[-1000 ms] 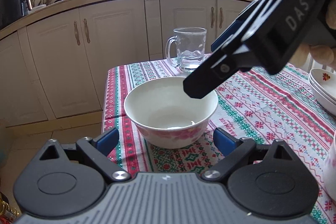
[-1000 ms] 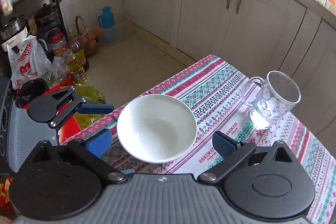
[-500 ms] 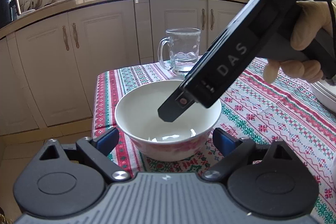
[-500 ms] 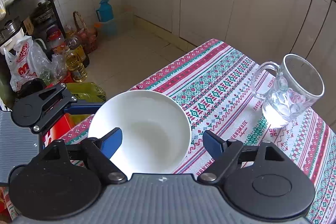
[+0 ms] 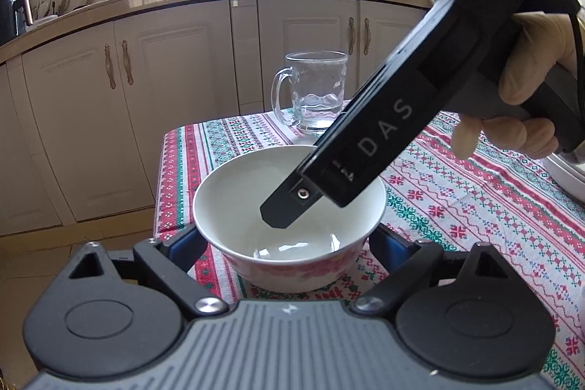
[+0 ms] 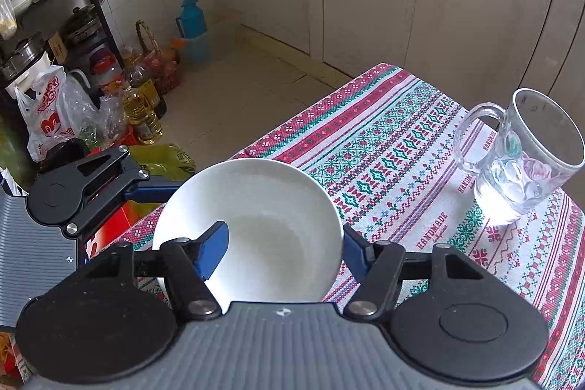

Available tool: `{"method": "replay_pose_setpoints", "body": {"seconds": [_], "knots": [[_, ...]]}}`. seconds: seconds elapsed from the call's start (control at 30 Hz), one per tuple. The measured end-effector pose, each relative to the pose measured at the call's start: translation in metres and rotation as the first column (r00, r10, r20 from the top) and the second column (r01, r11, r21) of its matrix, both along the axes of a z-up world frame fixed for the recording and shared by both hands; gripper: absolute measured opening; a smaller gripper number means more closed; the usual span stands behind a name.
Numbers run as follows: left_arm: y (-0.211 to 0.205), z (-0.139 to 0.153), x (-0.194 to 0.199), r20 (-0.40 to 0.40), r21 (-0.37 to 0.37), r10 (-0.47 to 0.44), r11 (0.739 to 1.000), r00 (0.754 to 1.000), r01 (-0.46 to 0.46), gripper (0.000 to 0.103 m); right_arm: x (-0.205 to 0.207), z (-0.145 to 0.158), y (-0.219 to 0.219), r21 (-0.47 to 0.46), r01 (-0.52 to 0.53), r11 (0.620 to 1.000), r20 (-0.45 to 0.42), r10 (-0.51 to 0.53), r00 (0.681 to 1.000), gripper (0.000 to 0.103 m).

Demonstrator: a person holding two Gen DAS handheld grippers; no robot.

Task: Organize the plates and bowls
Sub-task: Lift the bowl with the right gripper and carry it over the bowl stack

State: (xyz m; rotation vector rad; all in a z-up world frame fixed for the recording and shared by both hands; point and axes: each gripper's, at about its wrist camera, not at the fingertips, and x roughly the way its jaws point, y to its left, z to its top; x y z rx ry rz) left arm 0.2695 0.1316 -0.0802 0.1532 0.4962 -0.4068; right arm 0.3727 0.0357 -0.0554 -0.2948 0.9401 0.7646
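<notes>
bowl point(image 6: 252, 229): white, red floral band outside, upright on the patterned tablecloth point(image 6: 395, 148) near the table's corner.
right gripper point(image 6: 281, 247): clamped on the bowl's wall, one blue pad inside, the other outside against the rim.
right hand point(image 5: 526, 90): gloved, wrapped round the handle, above the cloth to the right of the bowl.
left gripper point(image 5: 289, 240): straddles the bowl low down, jaws closing, blue pads just beside its sides; contact can't be told.
glass mug point(image 6: 519, 156): clear, upright, handle toward the table edge, beyond the bowl, apart from it.
in the way: right gripper's body crosses above the bowl in the left view.
stacked dishes point(image 5: 566, 170): white edge at far right.
floor: oil bottles point(image 6: 140, 112), bags, blue thermos point(image 6: 193, 31).
</notes>
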Motion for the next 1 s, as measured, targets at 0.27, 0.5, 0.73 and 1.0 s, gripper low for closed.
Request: {"method": "replay_pose_setpoints", "body": {"seconds": [0.27, 0.5, 0.73, 1.0], "knots": [[0.001, 0.004, -0.002, -0.031, -0.007, 0.005, 1.0, 0.999, -0.005, 0.094, -0.004, 0.003, 0.001, 0.005, -0.003, 1.0, -0.002, 0.003, 1.0, 0.071], [-0.003, 0.02, -0.021, -0.033, 0.011, -0.002, 1.0, 0.999, 0.002, 0.094, -0.02, 0.015, -0.004, 0.019, -0.014, 1.0, 0.004, 0.014, 1.0, 0.071], [-0.013, 0.045, -0.052, -0.008, 0.036, -0.024, 0.999, 1.0, 0.024, 0.094, -0.053, 0.038, -0.015, 0.029, -0.026, 0.999, 0.03, 0.025, 0.999, 0.072], [-0.025, 0.066, -0.088, 0.014, 0.049, -0.06, 0.997, 0.998, 0.059, 0.094, -0.095, 0.06, -0.038, 0.073, -0.016, 0.997, 0.057, 0.012, 0.998, 0.072]]}}
